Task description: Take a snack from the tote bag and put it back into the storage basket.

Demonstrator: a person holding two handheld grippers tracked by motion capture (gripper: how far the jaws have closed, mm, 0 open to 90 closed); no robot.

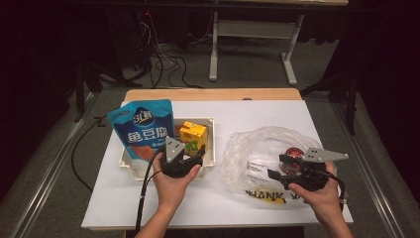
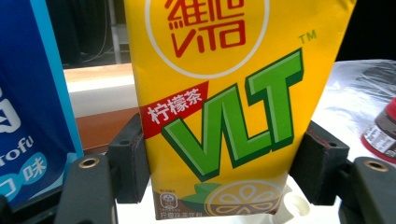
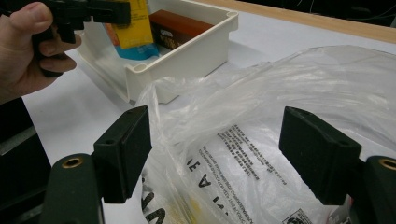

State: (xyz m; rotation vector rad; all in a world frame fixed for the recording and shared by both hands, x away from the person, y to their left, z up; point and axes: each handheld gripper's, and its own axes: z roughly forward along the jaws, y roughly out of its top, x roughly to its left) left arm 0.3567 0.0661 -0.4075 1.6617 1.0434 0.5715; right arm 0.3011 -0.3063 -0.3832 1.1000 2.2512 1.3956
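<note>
Gripping the carton (image 2: 219,107) at mid-frame, our left fingers (image 2: 128,156) clamp its stiff, light sides; squeezing harder could dent it. Our right fingers (image 3: 122,151) stand apart over the bag (image 3: 261,140).

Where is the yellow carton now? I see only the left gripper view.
Observer: The yellow carton is within a white tray; whether it rests on the tray floor I cannot tell.
Operator: What else is in this tray?
Observer: A brown box lies at the far side, behind the carton.
Operator: How is the right gripper?
Observer: The right gripper is open at the edge of a clear plastic bag; the film lies between its jaws, but they do not press it.
</note>
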